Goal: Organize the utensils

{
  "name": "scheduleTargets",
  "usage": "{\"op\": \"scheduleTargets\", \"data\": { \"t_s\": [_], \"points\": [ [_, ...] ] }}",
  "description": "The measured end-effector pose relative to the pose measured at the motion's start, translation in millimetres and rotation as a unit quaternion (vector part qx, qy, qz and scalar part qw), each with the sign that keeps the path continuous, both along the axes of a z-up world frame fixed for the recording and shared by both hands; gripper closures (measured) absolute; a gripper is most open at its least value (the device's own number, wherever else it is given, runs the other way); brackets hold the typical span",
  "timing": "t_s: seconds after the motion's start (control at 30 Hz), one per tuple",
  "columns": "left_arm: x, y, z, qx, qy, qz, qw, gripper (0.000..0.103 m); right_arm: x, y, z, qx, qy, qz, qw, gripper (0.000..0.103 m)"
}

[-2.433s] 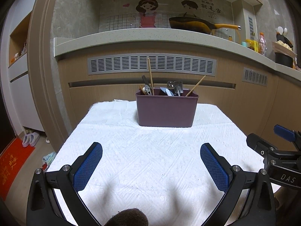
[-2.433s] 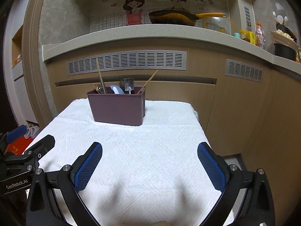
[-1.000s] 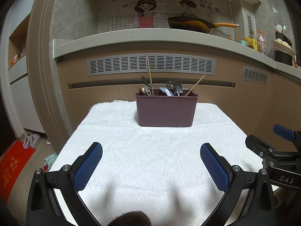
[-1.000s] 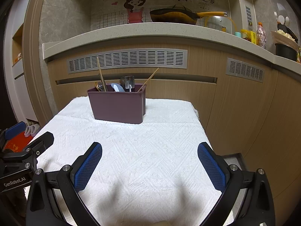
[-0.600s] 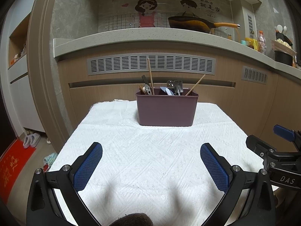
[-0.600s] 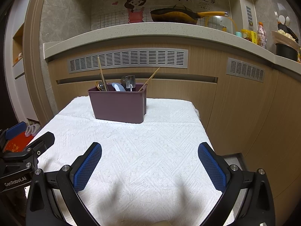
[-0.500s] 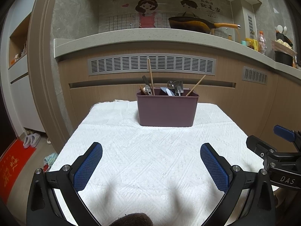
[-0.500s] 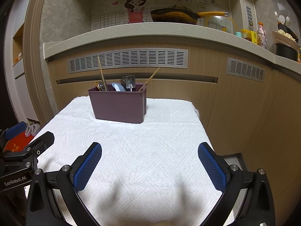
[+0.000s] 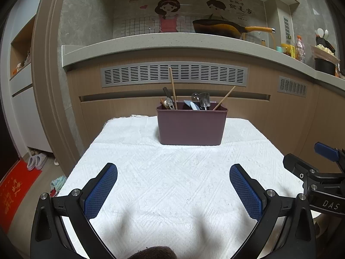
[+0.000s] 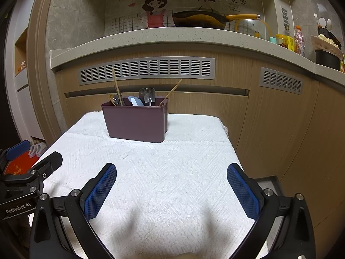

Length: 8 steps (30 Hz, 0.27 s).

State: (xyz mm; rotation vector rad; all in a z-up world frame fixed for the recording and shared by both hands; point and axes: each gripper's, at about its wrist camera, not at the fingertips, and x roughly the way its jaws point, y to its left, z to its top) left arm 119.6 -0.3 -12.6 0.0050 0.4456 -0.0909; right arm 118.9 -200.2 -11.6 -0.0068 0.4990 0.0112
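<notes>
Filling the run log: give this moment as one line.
left hand-held gripper: open, empty | right hand-held gripper: open, empty | utensils in purple caddy | on white cloth

cloth (image 9: 176, 172): white, woven, rough raised diamond texture
bin (image 9: 190, 127): maroon plastic, matt, smooth
chopsticks (image 9: 172, 86): bare wood
spoons (image 9: 203, 100): shiny metal
left hand-held gripper (image 9: 173, 191): black plastic, blue ribbed pads (image 9: 101, 191)

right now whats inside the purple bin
Sticking out of the purple bin: two wooden chopsticks, metal spoons, a small metal spatula and a light blue utensil. Its walls hide their lower ends and anything lying at the bottom.
</notes>
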Motion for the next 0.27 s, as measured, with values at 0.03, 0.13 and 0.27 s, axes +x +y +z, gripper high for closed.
{"op": "scheduleTargets", "data": {
  "t_s": [0.03,0.13,0.27],
  "points": [
    [0.1,0.1,-0.1,0.000,0.000,0.000,1.0000,0.000,0.2,-0.1,0.5,0.000,0.000,0.000,1.000,0.001],
    [0.4,0.4,-0.7,0.000,0.001,-0.001,1.0000,0.000,0.3,-0.5,0.6,0.000,0.000,0.001,1.000,0.001],
    [0.5,0.2,-0.2,0.001,0.000,0.000,1.0000,0.000,0.1,-0.7,0.5,0.000,0.000,0.001,1.000,0.001]
  ]
}}
